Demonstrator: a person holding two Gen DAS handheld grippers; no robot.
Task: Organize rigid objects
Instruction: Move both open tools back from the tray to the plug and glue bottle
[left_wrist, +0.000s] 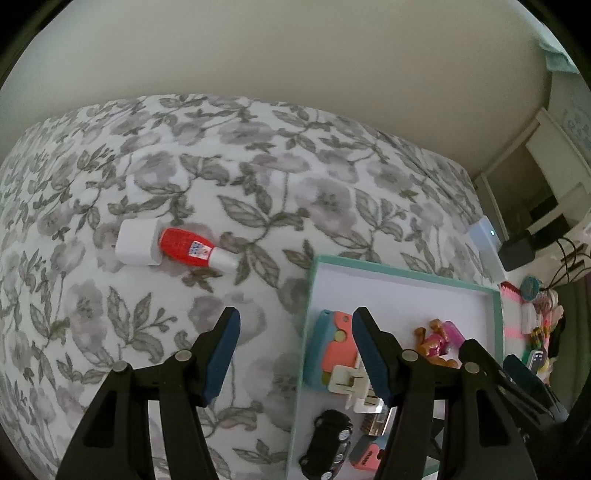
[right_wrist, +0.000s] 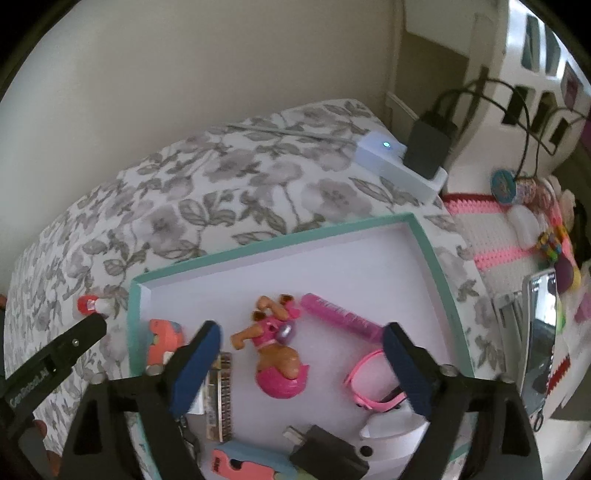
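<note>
A teal-rimmed white tray (left_wrist: 402, 275) (right_wrist: 280, 245) lies on a floral bedspread. In it are a pink dog figure (right_wrist: 275, 347), a pink tube (right_wrist: 341, 317), a pink strap (right_wrist: 364, 384), a coral and teal toy (left_wrist: 328, 349), a black toy car (left_wrist: 328, 443) and white plugs (left_wrist: 354, 384). A red and white bottle (left_wrist: 195, 251) lies on the bedspread left of the tray, next to a white block (left_wrist: 136, 242). My left gripper (left_wrist: 295, 354) is open and empty over the tray's left edge. My right gripper (right_wrist: 301, 362) is open and empty above the dog figure.
A white device with a lit dot (right_wrist: 391, 162) and a black adapter (right_wrist: 428, 147) with cables sit past the tray. A pink striped crochet mat (right_wrist: 491, 236) with small trinkets and a phone (right_wrist: 539, 332) lies to the right. A wall stands behind the bed.
</note>
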